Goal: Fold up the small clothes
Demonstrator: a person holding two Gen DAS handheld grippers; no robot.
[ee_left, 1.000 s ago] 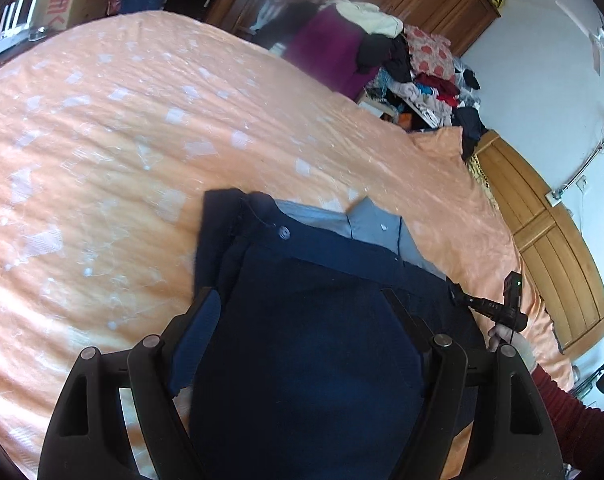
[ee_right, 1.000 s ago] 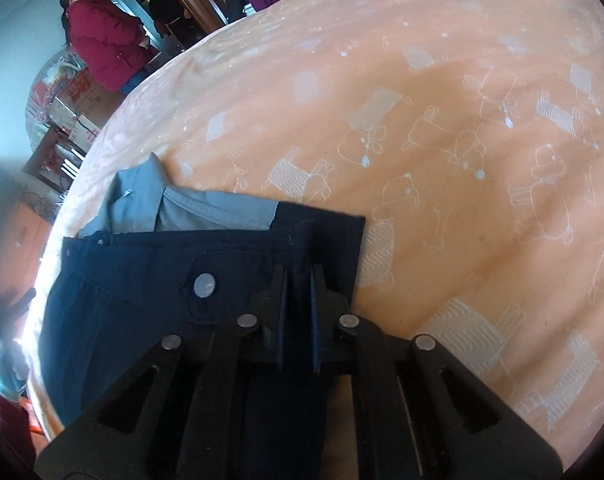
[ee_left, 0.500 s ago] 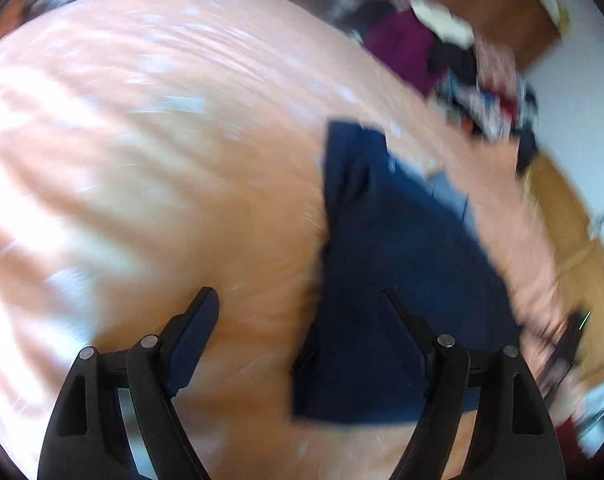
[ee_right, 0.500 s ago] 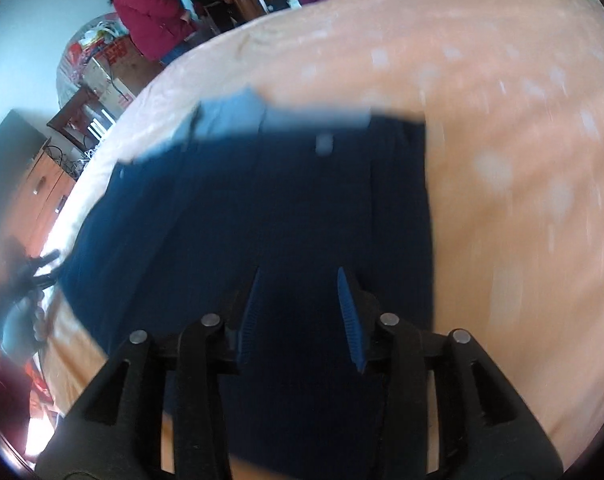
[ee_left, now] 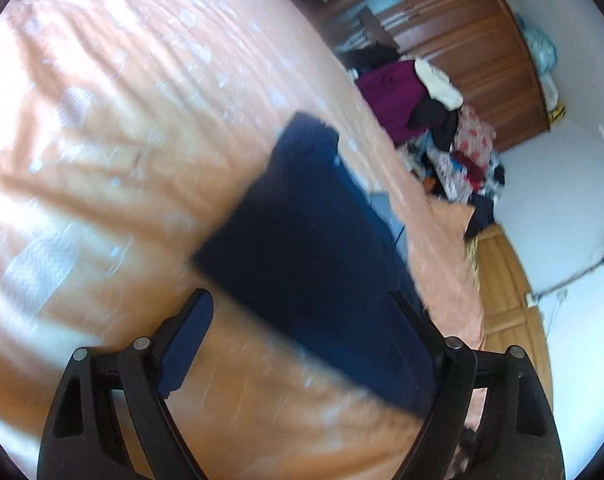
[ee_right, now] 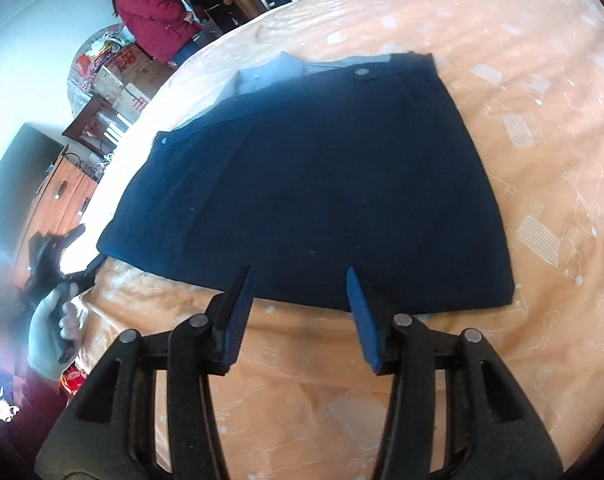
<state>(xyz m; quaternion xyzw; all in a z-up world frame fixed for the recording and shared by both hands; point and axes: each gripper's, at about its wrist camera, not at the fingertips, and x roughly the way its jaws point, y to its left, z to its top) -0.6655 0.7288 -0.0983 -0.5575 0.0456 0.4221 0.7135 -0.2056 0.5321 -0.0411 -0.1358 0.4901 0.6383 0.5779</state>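
In your left wrist view the left gripper hangs with jaws wide and empty over the blurred navy shorts on the orange bedspread. In your right wrist view the right gripper — jaws apart, holding nothing — sits just short of the folded shorts' near edge.

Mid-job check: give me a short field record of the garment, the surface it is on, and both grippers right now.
garment: dark navy shorts, lying flat in a folded rectangle, waistband button at the far edge
lining: pale blue-grey fabric showing past the waistband
surface: orange patterned bedspread
right gripper: open, holding nothing, tips at the near edge of the shorts
left gripper: open, holding nothing, over the shorts' corner; view is motion-blurred
hand: gloved, on the left gripper's handle
bystanders: two people standing beyond the bed
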